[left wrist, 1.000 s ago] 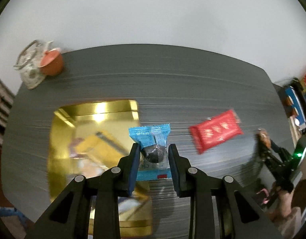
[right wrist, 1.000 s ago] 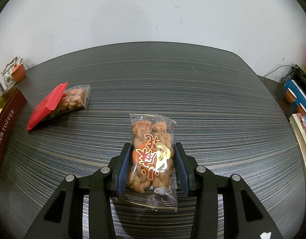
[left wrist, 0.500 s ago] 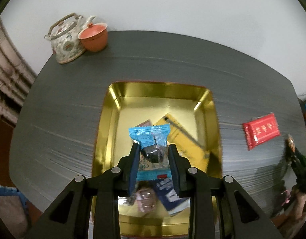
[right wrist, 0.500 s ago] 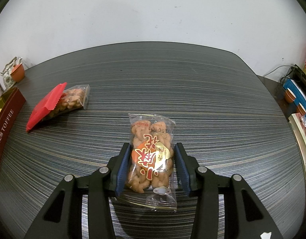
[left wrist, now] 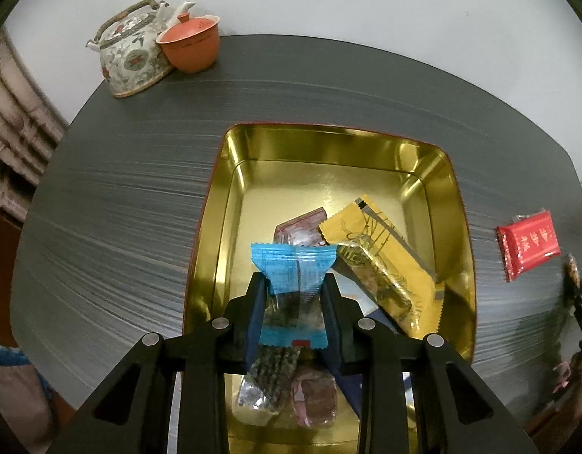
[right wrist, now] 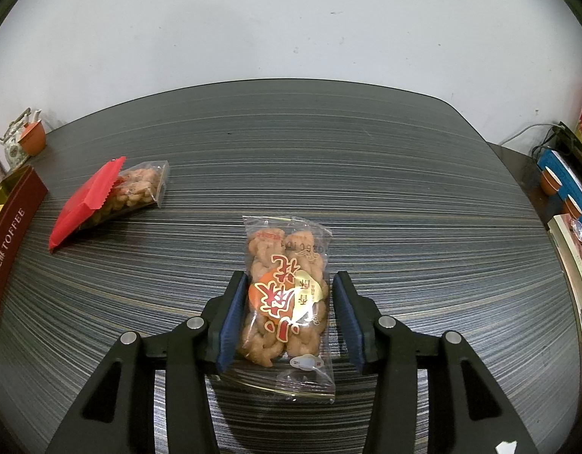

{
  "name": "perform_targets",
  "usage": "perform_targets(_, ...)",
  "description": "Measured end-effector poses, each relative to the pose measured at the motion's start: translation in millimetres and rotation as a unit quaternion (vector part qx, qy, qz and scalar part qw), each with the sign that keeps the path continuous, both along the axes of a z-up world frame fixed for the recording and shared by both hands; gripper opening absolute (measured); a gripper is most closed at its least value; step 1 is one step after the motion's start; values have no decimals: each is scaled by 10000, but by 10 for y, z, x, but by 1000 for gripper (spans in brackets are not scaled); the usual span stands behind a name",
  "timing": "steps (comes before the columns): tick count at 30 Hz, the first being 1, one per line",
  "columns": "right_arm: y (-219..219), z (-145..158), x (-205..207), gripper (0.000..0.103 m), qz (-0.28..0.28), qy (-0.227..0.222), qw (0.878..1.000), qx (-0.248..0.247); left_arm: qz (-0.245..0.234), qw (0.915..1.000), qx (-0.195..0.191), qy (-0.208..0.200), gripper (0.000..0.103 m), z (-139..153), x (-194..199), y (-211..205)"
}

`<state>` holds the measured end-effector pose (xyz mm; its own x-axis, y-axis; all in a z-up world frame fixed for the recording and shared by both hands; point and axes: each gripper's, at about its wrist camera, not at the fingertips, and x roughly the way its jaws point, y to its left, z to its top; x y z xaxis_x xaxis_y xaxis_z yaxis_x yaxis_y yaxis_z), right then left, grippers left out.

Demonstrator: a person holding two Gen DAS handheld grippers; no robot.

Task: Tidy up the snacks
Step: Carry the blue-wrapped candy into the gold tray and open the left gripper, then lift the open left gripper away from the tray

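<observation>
Starting at the far left, a patterned teapot (left wrist: 130,51) and an orange cup (left wrist: 190,45) are standing at the back corner of the dark striped surface (left wrist: 120,189), well behind the gold tin (left wrist: 215,227). A second ago the left wrist view was showing that tin off to one side and blurred; now the tin is sitting squarely under the left gripper (left wrist: 293,314), so the hand is arriving over its drop spot. The left gripper is clenching the blue-wrapped candy (left wrist: 293,268), which is hanging above the tin's near half, over a yellow packet (left wrist: 382,261) and several dark wrapped sweets already lying inside. Judging from this, the next step is letting go so the candy joins the others.

To the right of the tin, a red packet (left wrist: 527,244) is lying on the surface outside the rim, not yet sorted.

Further right of the tin, the right gripper (right wrist: 289,317) is straddling a clear bag of twisted biscuits (right wrist: 285,299) flat on the surface. Its jaws have just been opening: the pads were hugging the bag's sides a second ago, and now a gap is showing on the right side, so the gripper is released and the bag is resting loose between the pads. That bag is therefore waiting for a fresh grasp, and the red-topped bag (right wrist: 109,195) between it and the tin's maroon wall (right wrist: 11,242) is also remaining outside.
</observation>
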<state>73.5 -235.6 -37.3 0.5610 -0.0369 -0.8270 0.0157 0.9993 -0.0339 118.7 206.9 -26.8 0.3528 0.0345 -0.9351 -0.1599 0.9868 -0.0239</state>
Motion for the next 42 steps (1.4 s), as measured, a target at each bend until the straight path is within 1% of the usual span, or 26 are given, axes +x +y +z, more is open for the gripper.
perform_targets(13, 12, 3, 1, 44, -6, 1, 10000, -4, -171, 9997, 142, -43, 31, 3, 14, -17)
perform_targets(21, -30, 0, 10, 45, -26, 3, 10000, -8, -311, 9992, 210, -95, 32, 61, -75, -19)
perform_targets(26, -27, 0, 7, 45, -28, 4, 10000, -13, -353, 9990, 196, -201, 36, 159, -175, 2)
perform_targets(33, -20, 5, 4, 45, -32, 5, 10000, -22, -407, 9978, 288, -437, 47, 308, -369, 64)
perform_targets(39, -86, 2, 18, 45, -96, 5, 9999, -44, -351, 9970, 380, -581, 52, 351, -560, 195)
perform_targets(42, -86, 0, 37, 45, -163, 25, 9998, -80, -297, 9969, 399, -615, 53, 341, -637, 266)
